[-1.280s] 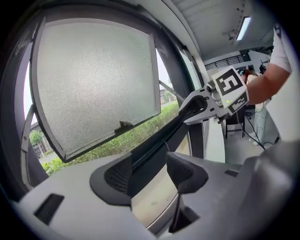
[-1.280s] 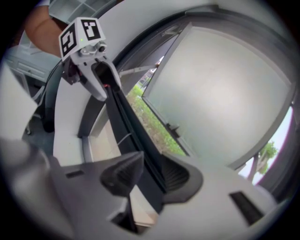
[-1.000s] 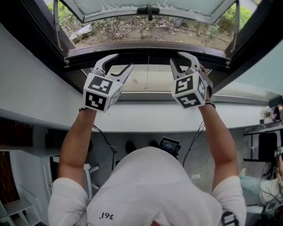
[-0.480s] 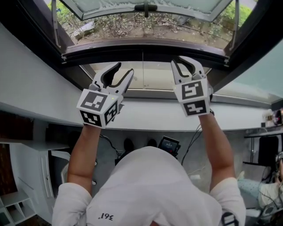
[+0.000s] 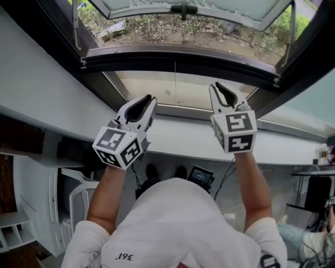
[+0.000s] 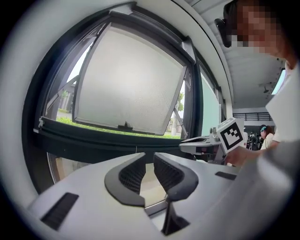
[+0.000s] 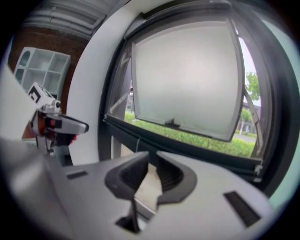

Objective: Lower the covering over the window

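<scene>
The window's frosted sash [image 5: 183, 8] is swung outward above a dark frame bar [image 5: 178, 57], with a fixed lower pane [image 5: 178, 91] under it. A thin cord [image 5: 175, 78] hangs at the pane's middle. No blind or shade shows in any view. My left gripper [image 5: 148, 98] hangs over the white sill [image 5: 178, 137], left of the cord. Its jaws are closing to a narrow gap [image 6: 149, 157] with nothing between them. My right gripper [image 5: 215, 85] points at the pane's right part. Its jaws are also closing and hold nothing [image 7: 152, 157].
A white wall [image 5: 42, 78] curves in at the left, and green-tinted glass [image 5: 309, 104] lies at the right. Below the sill are a white chair [image 5: 73, 193], a small screen device [image 5: 200, 175] and a shelf unit [image 5: 15, 230]. Another person's legs [image 5: 309, 241] show at bottom right.
Both grippers have come down from the dark frame bar to the level of the sill. Their jaws have narrowed from wide open to a small gap.
</scene>
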### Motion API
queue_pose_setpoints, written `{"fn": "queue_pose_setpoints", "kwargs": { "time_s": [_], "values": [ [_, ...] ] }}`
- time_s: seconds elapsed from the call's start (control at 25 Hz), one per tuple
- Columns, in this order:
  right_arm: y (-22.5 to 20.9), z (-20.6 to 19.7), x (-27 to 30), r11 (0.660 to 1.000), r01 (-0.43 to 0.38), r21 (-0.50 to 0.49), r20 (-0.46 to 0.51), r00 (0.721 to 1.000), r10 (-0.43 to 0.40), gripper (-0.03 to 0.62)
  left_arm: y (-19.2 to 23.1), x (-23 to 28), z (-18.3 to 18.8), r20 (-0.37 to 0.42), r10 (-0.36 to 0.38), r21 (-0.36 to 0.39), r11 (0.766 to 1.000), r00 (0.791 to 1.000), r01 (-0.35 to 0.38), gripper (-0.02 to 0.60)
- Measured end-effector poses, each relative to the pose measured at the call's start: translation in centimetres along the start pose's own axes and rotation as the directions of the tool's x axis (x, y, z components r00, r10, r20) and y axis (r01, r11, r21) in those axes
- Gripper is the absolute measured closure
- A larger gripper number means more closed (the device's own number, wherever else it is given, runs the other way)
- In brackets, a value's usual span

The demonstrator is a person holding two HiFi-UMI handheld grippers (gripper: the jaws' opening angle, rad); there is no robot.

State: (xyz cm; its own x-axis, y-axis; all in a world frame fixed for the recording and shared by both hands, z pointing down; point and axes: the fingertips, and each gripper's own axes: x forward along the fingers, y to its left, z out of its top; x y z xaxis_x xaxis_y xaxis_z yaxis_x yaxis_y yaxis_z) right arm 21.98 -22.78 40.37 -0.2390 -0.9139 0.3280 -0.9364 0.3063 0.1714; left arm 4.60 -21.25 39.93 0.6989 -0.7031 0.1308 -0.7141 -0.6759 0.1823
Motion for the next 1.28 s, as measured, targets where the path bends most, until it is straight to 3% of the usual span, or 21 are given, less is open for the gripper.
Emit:
{"fn": "queue_pose_setpoints", "kwargs": {
  "time_s": [0.12, 0.44, 0.92, 1.28],
  "values": [
    [1.2, -0.5, -0.8, 0.999, -0.01, 0.034, -0.001, 1.0, 0.011, 0.53, -0.5, -0.9, -0.8, -0.005, -0.018, -0.027, 0.999, 1.0, 0.018, 0.538],
    [5.9, -2.1, -3.6, 0.995, -0.002, 0.098, -0.03, 1.0, 0.005, 0.534, -2.6, -4.9, -3.0, -0.053, -0.154, -0.06, 0.987, 0.987, 0.15, 0.558],
    [13.6, -2.7, -5.9, 0.984, 0.025, 0.174, -0.048, 0.999, -0.017, 0.539, -0.7, -12.0, -4.7, -0.099, -0.197, -0.076, 0.979, 0.975, 0.19, 0.56],
    [17.0, -3.8, -7.6, 0.973, 0.074, 0.217, -0.077, 0.995, -0.058, 0.542, -0.1, -15.5, -5.8, -0.111, -0.244, -0.086, 0.968, 0.963, 0.236, 0.56]
  ]
}}
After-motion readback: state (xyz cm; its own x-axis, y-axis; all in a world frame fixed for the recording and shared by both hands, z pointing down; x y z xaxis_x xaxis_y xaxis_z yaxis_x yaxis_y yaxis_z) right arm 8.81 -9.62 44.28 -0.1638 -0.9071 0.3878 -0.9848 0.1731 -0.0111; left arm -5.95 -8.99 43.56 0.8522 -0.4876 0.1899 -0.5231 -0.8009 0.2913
